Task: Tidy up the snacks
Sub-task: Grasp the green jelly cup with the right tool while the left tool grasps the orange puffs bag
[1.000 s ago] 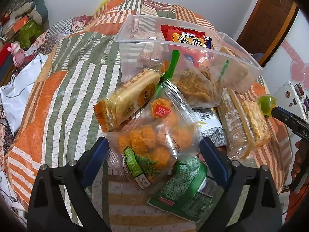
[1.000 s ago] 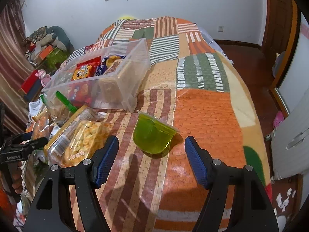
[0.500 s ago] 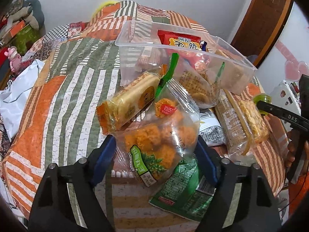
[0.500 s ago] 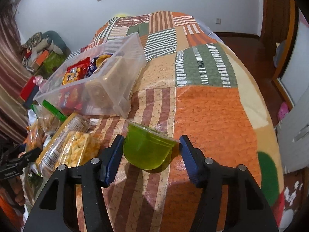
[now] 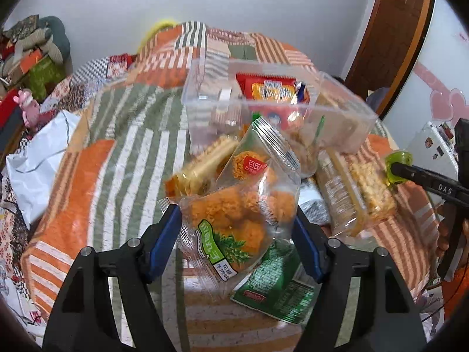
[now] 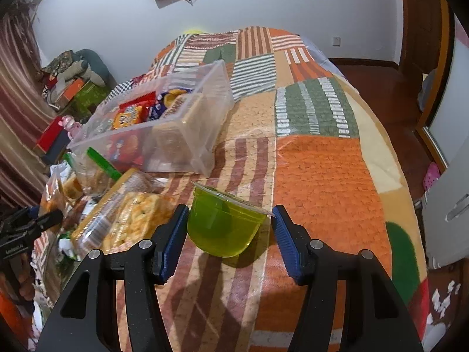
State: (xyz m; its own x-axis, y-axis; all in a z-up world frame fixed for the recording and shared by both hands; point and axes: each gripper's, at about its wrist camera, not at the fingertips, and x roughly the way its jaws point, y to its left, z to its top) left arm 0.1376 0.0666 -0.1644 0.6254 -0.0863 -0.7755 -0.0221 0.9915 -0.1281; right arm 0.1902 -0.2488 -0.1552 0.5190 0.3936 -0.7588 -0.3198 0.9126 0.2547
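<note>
We hold the left tool (image 5: 236,231) closed on a clear bag of orange puffed snacks (image 5: 243,208); its jaws have just been closing, and both blue pads now press the bag's sides. The bag looks lifted clear of the pile on the patchwork bedspread (image 5: 96,158), above a green packet (image 5: 275,290). The clear plastic bin (image 5: 275,108) lies straight ahead of this tool and a little higher in its view, just beyond the bag's top edge, with a red biscuit packet (image 5: 272,91) already inside. So the coming move is, we judge, forward and up over the near wall.

Our right tool (image 6: 228,228) has also just been closing, around a green jelly cup (image 6: 222,220) that sits on the bedspread. The left pad touches the cup wall and the right pad meets the foil rim, so we read it as gripped. From here the bin lies up and to the left, its long axis running away diagonally. The left hand looks nearer to the bin.
</note>
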